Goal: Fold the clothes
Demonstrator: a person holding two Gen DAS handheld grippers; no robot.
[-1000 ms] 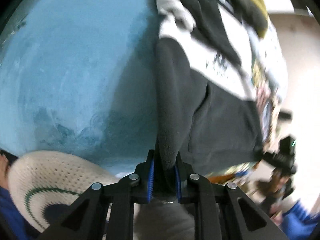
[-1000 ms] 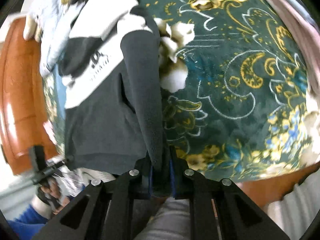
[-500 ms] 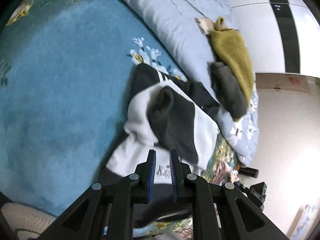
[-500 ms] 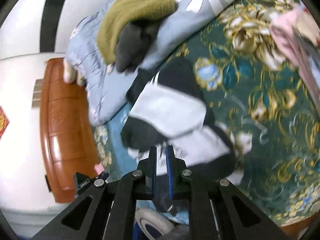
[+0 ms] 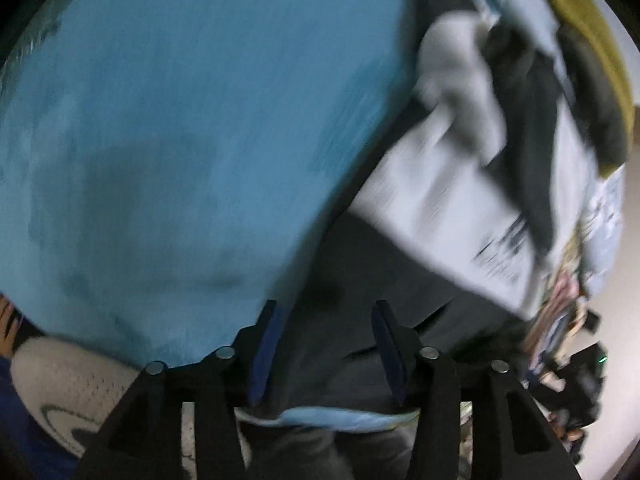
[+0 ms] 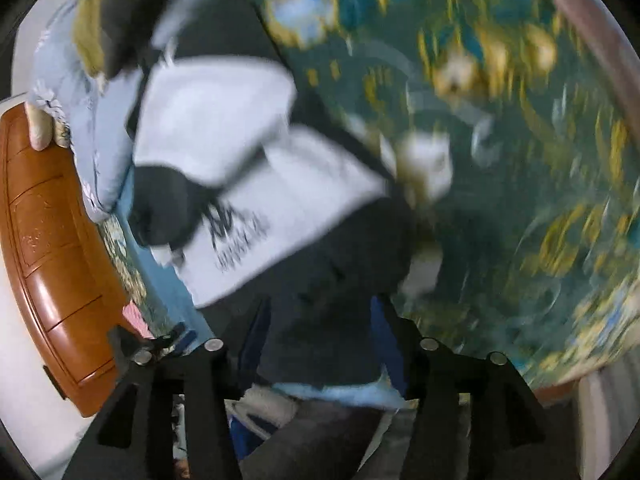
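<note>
sweatshirt print: smeared, unreadable
floral blanket: motion-blurred, right half
olive garment: cut off, upper right edge

Right gripper spread wide at 6 o'clock, dark hem of the black-and-white sweatshirt lying between its fingers. Printed white panel toward 10 o'clock. Green floral blanket fills 1 to 4 o'clock, blurred. Wooden headboard at 9 o'clock.
</note>
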